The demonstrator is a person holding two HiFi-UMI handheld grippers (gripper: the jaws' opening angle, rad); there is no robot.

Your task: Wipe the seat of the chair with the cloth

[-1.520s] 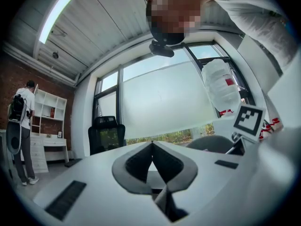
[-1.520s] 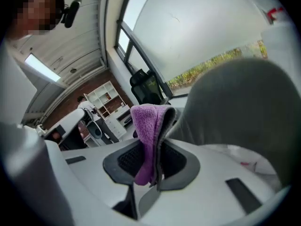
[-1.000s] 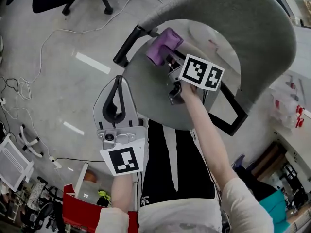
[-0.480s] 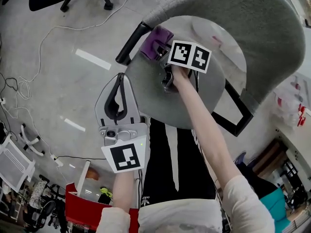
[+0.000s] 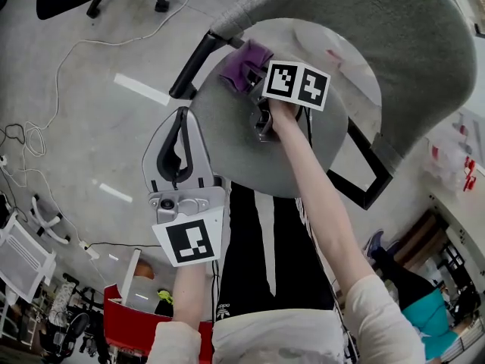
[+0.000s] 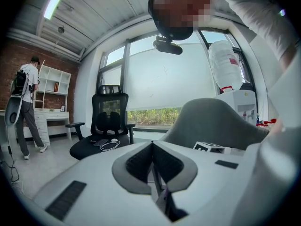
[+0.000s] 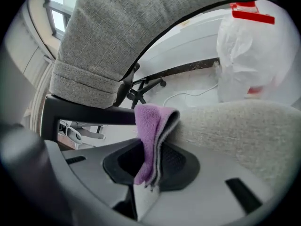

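Note:
The grey fabric chair shows its round seat [image 5: 227,139] and curved backrest [image 5: 379,29] in the head view. A purple cloth [image 5: 242,61] lies at the seat's far left edge, beside the black armrest [image 5: 189,65]. My right gripper [image 5: 252,73] is shut on it. In the right gripper view the folded cloth [image 7: 150,121] stands clamped in my right gripper [image 7: 153,157] and touches the seat [image 7: 244,126]. My left gripper [image 5: 180,123] hangs shut and empty over the floor, left of the seat. The left gripper [image 6: 151,149] holds nothing in its own view.
Cables [image 5: 76,51] trail over the grey floor, and a black office chair [image 6: 101,126] stands further off. A red box [image 5: 125,328] is by my feet. A white bag [image 7: 254,55] sits beyond the seat. A person [image 6: 23,107] stands near white shelves.
My right gripper has slid the cloth a little across the seat toward the armrest edge. The left gripper has stayed shut at about the same spot.

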